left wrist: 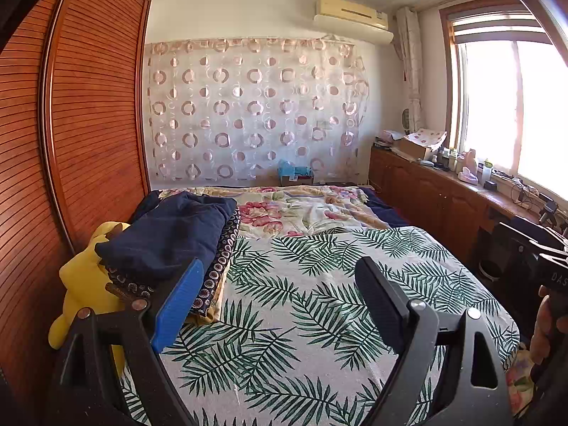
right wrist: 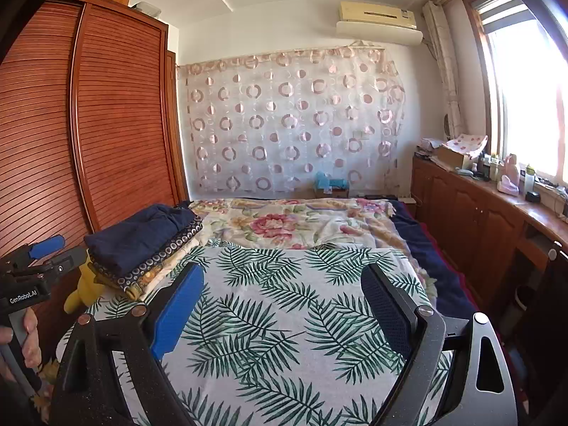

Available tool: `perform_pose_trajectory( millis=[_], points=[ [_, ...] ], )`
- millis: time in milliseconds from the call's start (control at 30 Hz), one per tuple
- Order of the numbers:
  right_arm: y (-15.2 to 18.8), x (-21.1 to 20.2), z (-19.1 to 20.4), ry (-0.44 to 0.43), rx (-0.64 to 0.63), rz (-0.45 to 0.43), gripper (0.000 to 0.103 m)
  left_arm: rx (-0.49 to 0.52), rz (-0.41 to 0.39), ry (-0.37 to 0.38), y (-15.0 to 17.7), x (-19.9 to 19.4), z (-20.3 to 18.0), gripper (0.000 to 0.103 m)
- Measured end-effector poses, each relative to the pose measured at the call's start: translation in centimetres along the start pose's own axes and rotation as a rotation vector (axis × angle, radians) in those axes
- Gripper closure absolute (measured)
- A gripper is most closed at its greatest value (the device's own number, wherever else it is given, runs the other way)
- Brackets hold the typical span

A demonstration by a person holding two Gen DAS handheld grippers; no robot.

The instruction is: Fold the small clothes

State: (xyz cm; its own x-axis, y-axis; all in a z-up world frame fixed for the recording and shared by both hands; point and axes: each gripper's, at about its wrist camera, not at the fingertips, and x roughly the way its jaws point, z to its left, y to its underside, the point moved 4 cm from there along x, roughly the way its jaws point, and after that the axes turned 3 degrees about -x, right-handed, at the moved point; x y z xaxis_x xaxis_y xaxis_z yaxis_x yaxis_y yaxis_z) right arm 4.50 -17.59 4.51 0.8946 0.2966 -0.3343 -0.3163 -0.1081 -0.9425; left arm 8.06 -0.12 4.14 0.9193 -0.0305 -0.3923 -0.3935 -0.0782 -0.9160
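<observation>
Right now both claws are wide apart and hold nothing. The left claw (left wrist: 280, 298) hangs over the leaf sheet (left wrist: 319, 305) on the bed, with one blue finger (left wrist: 177, 305) and one black finger. The right claw (right wrist: 284, 301) looks the same and hangs over the same sheet (right wrist: 284, 319). Only bare sheet shows between the fingers of each claw.

The folded clothes sit in a pile (left wrist: 170, 245) at the left edge of the bed, just past the left claw's blue finger. A dark blue piece (left wrist: 167, 234) lies on top. Under it is a dark piece with little rings (left wrist: 220, 259), and a pale one peeks out at the bottom. From the right claw's camera, the pile (right wrist: 142, 248) sits to the left, well apart from that claw.

A yellow toy (left wrist: 81, 284) leans beside the pile, next to the brown wardrobe (left wrist: 88, 124). A flower blanket (left wrist: 294, 209) covers the far half of the bed. A hand (right wrist: 25, 337) grips the left claw's handle.
</observation>
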Motion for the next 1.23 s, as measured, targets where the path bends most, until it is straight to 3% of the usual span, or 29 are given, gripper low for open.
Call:
perform_pose_trajectory(
  millis=[1233],
  points=[
    [0.1,-0.5,-1.6,-0.008,-0.004,-0.007,0.012,0.007,-0.013,0.006,-0.7,-0.5,-1.1,0.015]
  ],
)
